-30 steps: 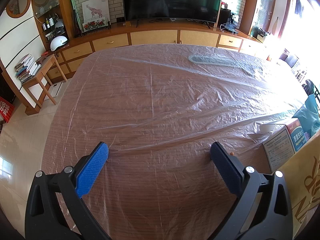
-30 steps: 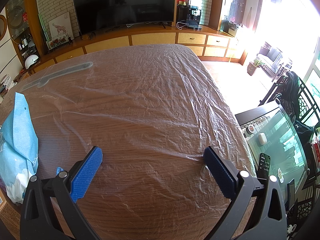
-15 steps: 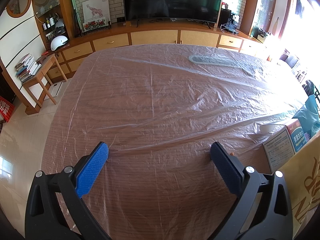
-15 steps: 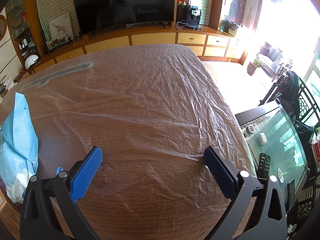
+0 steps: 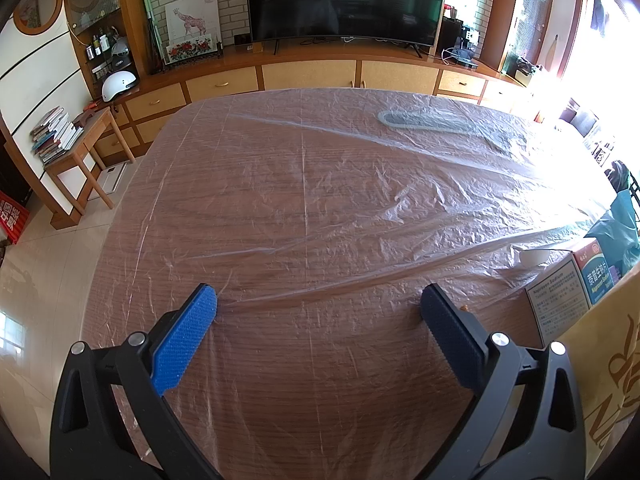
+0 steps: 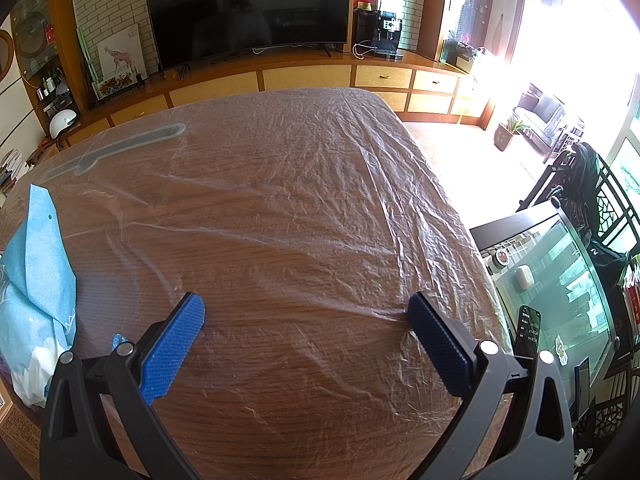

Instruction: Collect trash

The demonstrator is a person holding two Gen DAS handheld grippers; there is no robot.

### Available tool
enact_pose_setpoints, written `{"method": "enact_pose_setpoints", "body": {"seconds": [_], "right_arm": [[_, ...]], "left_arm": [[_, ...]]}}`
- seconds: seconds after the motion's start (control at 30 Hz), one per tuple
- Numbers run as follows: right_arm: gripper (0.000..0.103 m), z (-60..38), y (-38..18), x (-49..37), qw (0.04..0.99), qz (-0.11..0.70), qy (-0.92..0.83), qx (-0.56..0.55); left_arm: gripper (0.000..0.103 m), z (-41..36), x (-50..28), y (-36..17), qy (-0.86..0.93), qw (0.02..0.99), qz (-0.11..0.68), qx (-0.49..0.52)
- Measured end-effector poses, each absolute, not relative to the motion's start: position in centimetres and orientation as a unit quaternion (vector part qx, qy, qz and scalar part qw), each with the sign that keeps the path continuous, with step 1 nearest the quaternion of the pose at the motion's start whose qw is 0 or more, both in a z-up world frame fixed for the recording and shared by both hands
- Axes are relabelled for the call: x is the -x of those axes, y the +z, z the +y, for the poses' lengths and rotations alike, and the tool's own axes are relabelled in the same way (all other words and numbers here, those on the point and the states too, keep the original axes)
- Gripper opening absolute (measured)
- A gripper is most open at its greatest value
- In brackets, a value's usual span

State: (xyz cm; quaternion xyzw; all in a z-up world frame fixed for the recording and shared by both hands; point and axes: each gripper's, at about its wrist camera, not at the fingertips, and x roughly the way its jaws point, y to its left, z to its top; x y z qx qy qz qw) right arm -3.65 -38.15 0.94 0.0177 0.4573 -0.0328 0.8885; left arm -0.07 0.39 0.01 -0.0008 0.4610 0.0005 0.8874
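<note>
Trash sat between the two rigs: blue wrapper [image 6: 36, 276] at the table's near edge, medicine box [image 5: 568, 296] beside it. Left gripper [image 5: 318, 306] and right gripper [image 6: 306, 312] both rested spread wide, empty, tips on the plastic sheet [image 5: 360, 184] covering the table [image 6: 280, 420], likely staged before the first pick.

A medicine box [image 5: 568, 292] at the table's [image 5: 320, 208] right side is cut off by a tan carton [image 5: 608, 380], itself cropped at the frame edge; the box's small print is unreadable. Beside the table in the right wrist view, a blue bag [image 6: 36, 280] runs off the left edge. Glare whites out the windows beyond the table. The television [image 6: 248, 12] behind the table reflects only a dim seated figure.
</note>
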Motion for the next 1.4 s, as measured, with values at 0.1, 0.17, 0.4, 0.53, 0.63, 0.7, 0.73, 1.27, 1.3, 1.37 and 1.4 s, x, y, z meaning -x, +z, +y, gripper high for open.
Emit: {"method": "enact_pose_setpoints", "body": {"seconds": [0.1, 0.17, 0.4, 0.53, 0.63, 0.7, 0.73, 1.27, 1.3, 1.37, 1.4], "right_arm": [[0.099, -38.2, 0.9, 3.7, 0.889, 0.457, -0.033, -0.018], [0.099, -38.2, 0.9, 3.7, 0.889, 0.457, -0.033, -0.018], [0.099, -38.2, 0.9, 3.7, 0.888, 0.457, -0.033, -0.018], [0.099, -38.2, 0.9, 3.7, 0.888, 0.457, -0.033, -0.018], [0.099, -38.2, 0.9, 3.7, 0.888, 0.457, -0.033, -0.018], [0.099, -38.2, 0.9, 3.7, 0.888, 0.457, -0.033, -0.018], [0.099, -38.2, 0.9, 3.7, 0.888, 0.457, -0.033, -0.018], [0.099, -37.9, 4.3, 5.2, 0.902, 0.430, -0.018, -0.046], [0.099, -37.7, 5.4, 5.5, 0.905, 0.422, -0.014, -0.049], [0.099, -36.9, 7.2, 5.9, 0.910, 0.410, 0.013, -0.056], [0.099, -36.5, 8.0, 6.1, 0.912, 0.404, 0.033, -0.061]], "left_arm": [[0.102, 0.3, 0.1, 0.0, 0.001, 0.887, 0.461, 0.001], [0.102, 0.3, 0.1, 0.0, 0.001, 0.887, 0.461, 0.001], [0.102, 0.3, 0.1, 0.0, 0.001, 0.887, 0.461, 0.001], [0.102, 0.4, 0.1, 0.0, 0.001, 0.887, 0.461, 0.001], [0.102, 0.4, 0.1, 0.1, 0.001, 0.887, 0.461, 0.001], [0.102, 0.4, 0.1, 0.2, 0.001, 0.887, 0.461, 0.001], [0.102, 0.4, 0.2, 0.2, 0.001, 0.887, 0.461, 0.001], [0.101, 3.5, 1.4, 4.3, 0.036, 0.905, 0.423, 0.028], [0.101, 3.8, 1.9, 5.8, 0.028, 0.909, 0.413, 0.039], [0.101, 3.9, 3.1, 8.3, 0.001, 0.920, 0.388, 0.055], [0.101, 3.7, 3.9, 9.6, -0.015, 0.926, 0.373, 0.060]]}}
